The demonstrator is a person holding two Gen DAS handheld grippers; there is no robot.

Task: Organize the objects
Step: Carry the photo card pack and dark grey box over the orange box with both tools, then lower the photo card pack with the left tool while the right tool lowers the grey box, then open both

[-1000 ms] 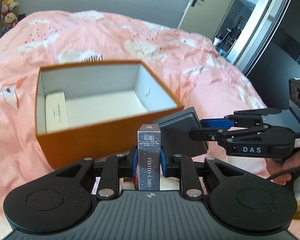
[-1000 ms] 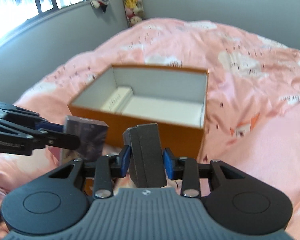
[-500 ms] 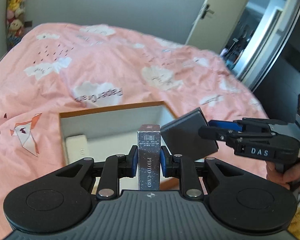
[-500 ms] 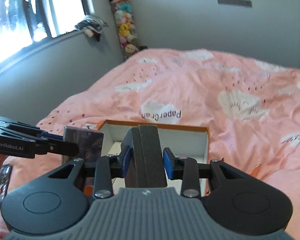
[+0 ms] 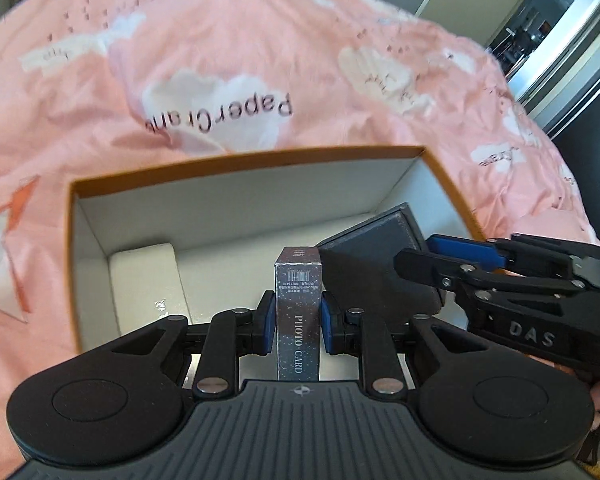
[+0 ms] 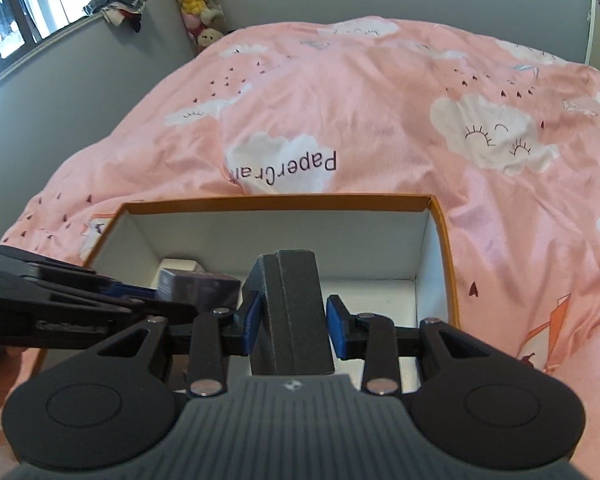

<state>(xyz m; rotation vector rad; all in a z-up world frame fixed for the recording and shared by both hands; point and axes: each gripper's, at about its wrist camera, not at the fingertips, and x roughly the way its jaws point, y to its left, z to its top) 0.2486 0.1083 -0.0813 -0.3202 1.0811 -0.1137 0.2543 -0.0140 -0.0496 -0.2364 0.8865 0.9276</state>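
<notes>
An open orange box (image 5: 236, 163) with a white inside sits on the pink bed; it also shows in the right wrist view (image 6: 284, 201). My left gripper (image 5: 298, 318) is shut on a dark photo card box (image 5: 298, 300), held upright over the orange box's inside. My right gripper (image 6: 293, 326) is shut on a dark grey box (image 6: 290, 304), also over the orange box's inside, to the right of the photo card box (image 6: 198, 288). The grey box also shows in the left wrist view (image 5: 376, 256). A white item (image 5: 148, 280) lies at the orange box's left end.
The pink duvet (image 6: 380, 100) with cloud prints surrounds the orange box. Plush toys (image 6: 198, 12) hang on the grey wall at the back left. An open doorway (image 5: 560, 40) is at the far right.
Both grippers moved forward and down with their boxes, from above the orange box's near wall to inside its opening. The orange box looms larger in both views.
</notes>
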